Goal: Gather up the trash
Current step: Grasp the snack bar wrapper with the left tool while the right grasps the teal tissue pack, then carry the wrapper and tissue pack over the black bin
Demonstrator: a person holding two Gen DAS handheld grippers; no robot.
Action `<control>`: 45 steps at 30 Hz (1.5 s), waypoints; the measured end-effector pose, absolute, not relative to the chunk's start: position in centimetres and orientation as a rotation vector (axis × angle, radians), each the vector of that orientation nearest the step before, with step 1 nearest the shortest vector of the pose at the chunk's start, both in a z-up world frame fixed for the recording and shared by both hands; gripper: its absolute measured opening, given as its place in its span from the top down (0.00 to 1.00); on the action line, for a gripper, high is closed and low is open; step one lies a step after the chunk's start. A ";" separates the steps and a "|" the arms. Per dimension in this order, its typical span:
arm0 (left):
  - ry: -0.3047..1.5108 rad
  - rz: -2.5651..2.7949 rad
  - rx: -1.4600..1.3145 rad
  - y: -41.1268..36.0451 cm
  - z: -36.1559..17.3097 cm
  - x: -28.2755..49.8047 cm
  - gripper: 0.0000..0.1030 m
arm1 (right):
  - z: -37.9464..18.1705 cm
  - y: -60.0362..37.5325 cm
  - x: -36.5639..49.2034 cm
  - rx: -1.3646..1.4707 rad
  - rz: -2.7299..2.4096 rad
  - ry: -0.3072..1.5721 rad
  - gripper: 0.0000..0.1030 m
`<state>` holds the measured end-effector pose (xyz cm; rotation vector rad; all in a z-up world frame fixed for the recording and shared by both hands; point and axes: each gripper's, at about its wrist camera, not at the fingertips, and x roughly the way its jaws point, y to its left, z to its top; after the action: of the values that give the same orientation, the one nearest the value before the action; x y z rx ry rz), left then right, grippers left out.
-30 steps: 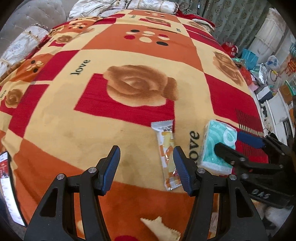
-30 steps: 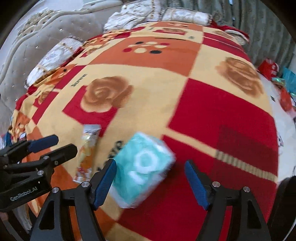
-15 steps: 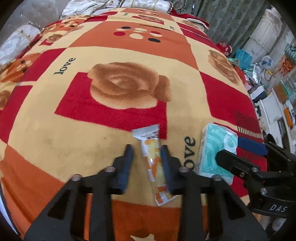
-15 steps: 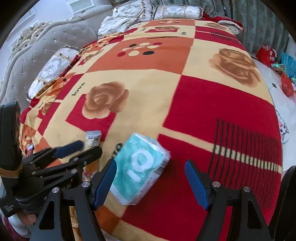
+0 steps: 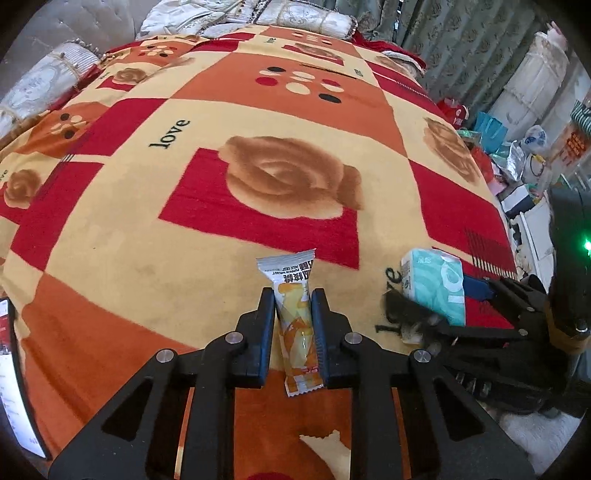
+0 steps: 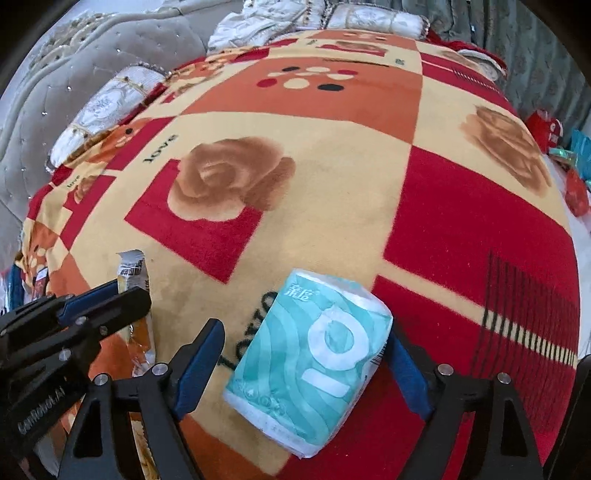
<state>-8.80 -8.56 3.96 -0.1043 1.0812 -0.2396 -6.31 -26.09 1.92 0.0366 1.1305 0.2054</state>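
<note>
L gripper (image 5: 293, 325) is closing on the snack wrapper (image 5: 295, 317): both pads press its sides, with the wrapper's silver top end sticking out past the fingertips and its orange bottom end trailing toward the camera. Wrapper lies lengthwise on the bed blanket (image 5: 147, 258), near edge, centre of the left wrist view.

R gripper (image 6: 306, 354) is apart but closing, w/ the teal tissue pack (image 6: 314, 354) between the jaws. The right pad looks right against the pack's right side; the left pad stands off it w/ a clear gap. Pack sits tilted on the blanket, just right of the "love" print, near edge of the bed.

Wrapper and tissue pack are near each other, wrapper to the left. In the right wrist view the L gripper shows at the left edge w/ the wrapper's silver end poking out above it.

Pillows (image 5: 306, 18) at the far end, padded headboard (image 6: 74, 74) at far left. Bags and clutter (image 5: 517, 155) on the floor to the right of the bed.
</note>
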 end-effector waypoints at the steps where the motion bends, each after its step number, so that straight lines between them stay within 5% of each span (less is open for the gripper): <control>1: 1.079 -0.237 -0.109 -8.3 4.0 -8.9 0.83 | 2.0 -26.5 -6.4 0.042 0.202 1.125 0.40; 5: 1.075 -0.236 -0.119 -7.9 4.5 -9.0 0.83 | 2.6 -28.1 -7.1 0.065 0.211 1.110 0.48; 27: 1.066 -0.231 -0.090 -11.4 6.6 -9.7 0.81 | 9.4 -35.8 -14.2 0.122 0.183 0.936 0.48; 31: 1.125 -0.142 -0.129 -8.9 3.6 -9.3 0.60 | 8.6 -36.4 -14.4 0.150 0.189 0.948 0.48; 34: 1.140 -0.115 -0.122 -8.7 1.9 -9.1 0.59 | 8.0 -36.4 -14.4 0.163 0.196 0.958 0.48; 37: 1.118 -0.129 -0.094 -9.7 1.9 -9.1 0.65 | 7.8 -36.4 -14.6 0.160 0.199 0.962 0.48; 38: 1.119 -0.141 -0.094 -9.9 1.9 -9.0 0.86 | 7.9 -36.4 -14.7 0.158 0.198 0.960 0.48; 45: 1.082 -0.269 -0.077 -12.9 5.1 -9.9 0.88 | 8.9 -38.3 -15.6 0.183 0.170 0.927 0.48</control>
<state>-9.90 -12.89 5.13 -0.0771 1.0821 -0.2690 -15.55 -38.26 8.89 0.1834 0.9273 0.1698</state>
